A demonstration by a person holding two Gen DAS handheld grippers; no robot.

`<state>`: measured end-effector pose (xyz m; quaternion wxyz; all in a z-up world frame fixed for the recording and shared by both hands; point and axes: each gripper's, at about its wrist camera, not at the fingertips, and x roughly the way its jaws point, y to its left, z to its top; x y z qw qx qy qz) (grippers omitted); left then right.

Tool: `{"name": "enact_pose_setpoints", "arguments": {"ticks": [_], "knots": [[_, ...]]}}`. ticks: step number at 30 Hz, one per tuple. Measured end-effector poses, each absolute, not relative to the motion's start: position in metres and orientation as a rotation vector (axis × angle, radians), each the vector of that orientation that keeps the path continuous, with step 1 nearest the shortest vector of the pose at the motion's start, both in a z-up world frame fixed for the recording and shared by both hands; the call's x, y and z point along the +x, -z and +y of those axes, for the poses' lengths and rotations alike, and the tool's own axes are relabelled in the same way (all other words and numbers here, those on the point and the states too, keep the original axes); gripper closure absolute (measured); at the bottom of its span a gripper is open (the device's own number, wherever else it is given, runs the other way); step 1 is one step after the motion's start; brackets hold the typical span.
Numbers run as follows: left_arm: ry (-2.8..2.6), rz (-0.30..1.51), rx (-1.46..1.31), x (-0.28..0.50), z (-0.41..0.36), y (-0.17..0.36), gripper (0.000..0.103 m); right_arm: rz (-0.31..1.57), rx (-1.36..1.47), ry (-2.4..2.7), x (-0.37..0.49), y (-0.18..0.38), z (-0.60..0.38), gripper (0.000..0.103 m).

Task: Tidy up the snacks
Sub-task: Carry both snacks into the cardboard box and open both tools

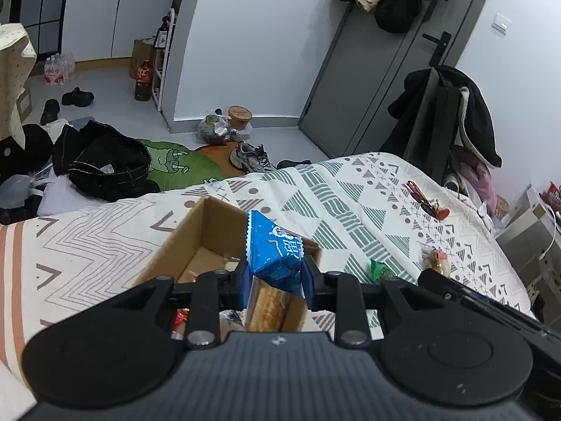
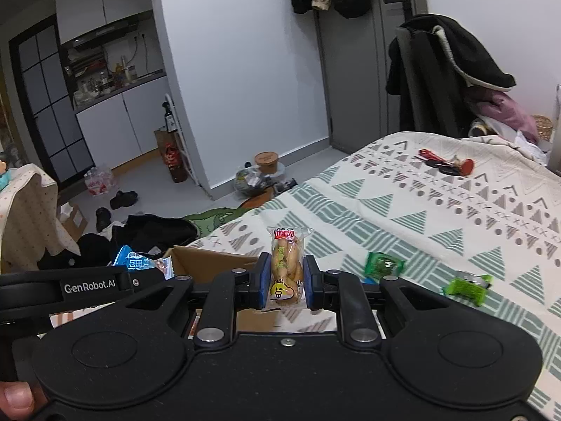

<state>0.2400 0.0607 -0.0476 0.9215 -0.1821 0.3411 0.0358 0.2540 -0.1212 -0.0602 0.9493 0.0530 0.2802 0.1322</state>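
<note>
My left gripper (image 1: 276, 273) is shut on a blue snack packet (image 1: 271, 245), held over the open cardboard box (image 1: 182, 235) on the patterned bedspread. The box holds several wrapped snacks, among them a clear-wrapped bread stick (image 1: 268, 307) below the jaws. My right gripper (image 2: 283, 280) is shut on a clear packet of twisted dough sticks (image 2: 285, 263), held upright just right of the box (image 2: 207, 261). The blue packet (image 2: 135, 259) and the left gripper's body show at the left of the right wrist view. Two green candies (image 2: 384, 264) (image 2: 468, 286) lie on the bedspread to the right.
A red-handled bunch of keys (image 2: 445, 165) lies far back on the bed. A chair draped with dark coats (image 2: 448, 70) stands beyond the bed. Bags, shoes and bottles litter the floor (image 1: 105, 165) to the left. A thumb (image 2: 15, 398) shows at the bottom left corner.
</note>
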Motion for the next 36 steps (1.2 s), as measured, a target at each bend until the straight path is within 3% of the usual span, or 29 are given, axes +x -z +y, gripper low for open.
{"name": "enact_pose_setpoints", "arguments": {"ticks": [33, 36], "knots": [[-0.218, 0.811, -0.492, 0.263, 0.119, 0.083, 0.07, 0.669, 0.156, -0.447, 0.305, 0.096, -0.047, 0.083], [-0.232, 0.81, -0.496, 0.263, 0.121, 0.083, 0.069, 0.686, 0.155, -0.477, 0.307, 0.096, -0.045, 0.074]]}}
